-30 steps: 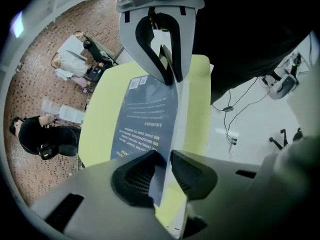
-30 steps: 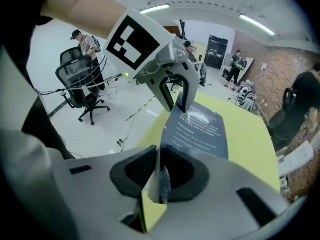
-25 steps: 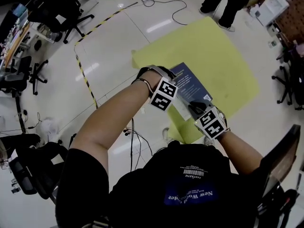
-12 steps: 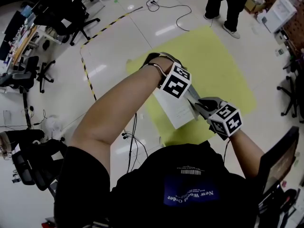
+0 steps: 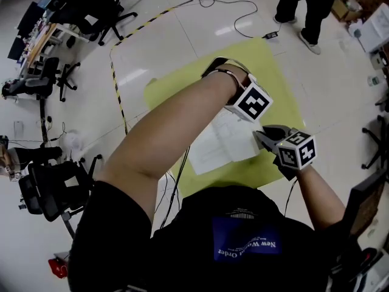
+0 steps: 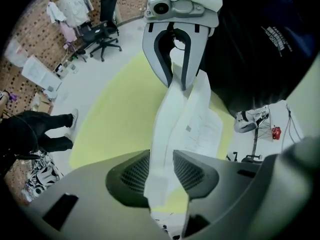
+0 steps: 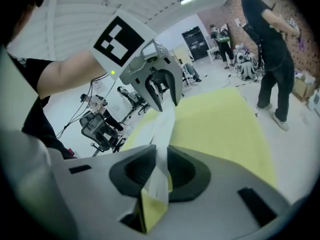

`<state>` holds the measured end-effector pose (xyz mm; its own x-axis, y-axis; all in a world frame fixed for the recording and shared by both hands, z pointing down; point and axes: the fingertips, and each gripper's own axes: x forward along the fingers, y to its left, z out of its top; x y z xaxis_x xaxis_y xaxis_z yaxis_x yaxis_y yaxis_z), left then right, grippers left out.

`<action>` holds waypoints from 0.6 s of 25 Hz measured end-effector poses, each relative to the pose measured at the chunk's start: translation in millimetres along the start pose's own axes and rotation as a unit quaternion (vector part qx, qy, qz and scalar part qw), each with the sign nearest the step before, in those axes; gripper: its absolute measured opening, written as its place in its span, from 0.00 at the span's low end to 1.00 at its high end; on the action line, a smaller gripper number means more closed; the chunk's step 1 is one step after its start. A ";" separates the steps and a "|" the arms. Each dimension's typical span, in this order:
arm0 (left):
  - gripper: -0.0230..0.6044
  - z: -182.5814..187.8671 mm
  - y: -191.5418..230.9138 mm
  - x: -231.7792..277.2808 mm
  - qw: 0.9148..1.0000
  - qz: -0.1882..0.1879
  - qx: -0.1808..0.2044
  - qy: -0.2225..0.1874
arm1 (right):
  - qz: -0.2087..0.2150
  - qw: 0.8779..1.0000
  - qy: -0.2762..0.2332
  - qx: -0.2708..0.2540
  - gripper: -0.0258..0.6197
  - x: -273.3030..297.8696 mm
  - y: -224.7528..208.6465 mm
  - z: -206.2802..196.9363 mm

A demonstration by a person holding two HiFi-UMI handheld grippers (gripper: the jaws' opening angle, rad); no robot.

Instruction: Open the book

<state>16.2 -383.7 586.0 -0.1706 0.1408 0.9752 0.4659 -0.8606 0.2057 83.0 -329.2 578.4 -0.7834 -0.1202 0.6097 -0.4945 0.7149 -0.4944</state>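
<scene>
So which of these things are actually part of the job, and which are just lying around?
Job: book, pages showing; left gripper, jaws just opening, book between them; right gripper, clamped on the book.
Lying about: yellow mat, office chairs, floor cable, striped tape, standing person.

The head view looks steeply down onto the flat yellow floor mat (image 5: 279,78) and open white paper book (image 5: 222,142), both shared by the two close-up gripper views, which face each other.
</scene>
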 end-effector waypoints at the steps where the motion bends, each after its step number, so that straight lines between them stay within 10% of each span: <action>1: 0.25 4.5 11.2 4.6 1.000 -0.005 0.001 0.002 | 0.000 1.000 0.004 0.007 0.13 -0.7 -13.2 -3.6; 9: 0.29 29.6 57.4 56.3 1.000 -0.016 0.023 0.014 | -0.027 0.998 0.058 0.002 0.15 20.3 -76.7 -47.6; 15: 0.32 35.8 101.3 72.9 0.980 0.196 -0.036 -0.001 | -0.118 0.988 0.058 -0.083 0.20 8.8 -109.8 -59.5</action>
<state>82.0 -443.1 680.8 0.0106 -0.2070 0.9783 0.4322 -0.8813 -0.1912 152.8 -367.8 674.9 -0.6005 -0.2240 0.7676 -0.5821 0.7807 -0.2275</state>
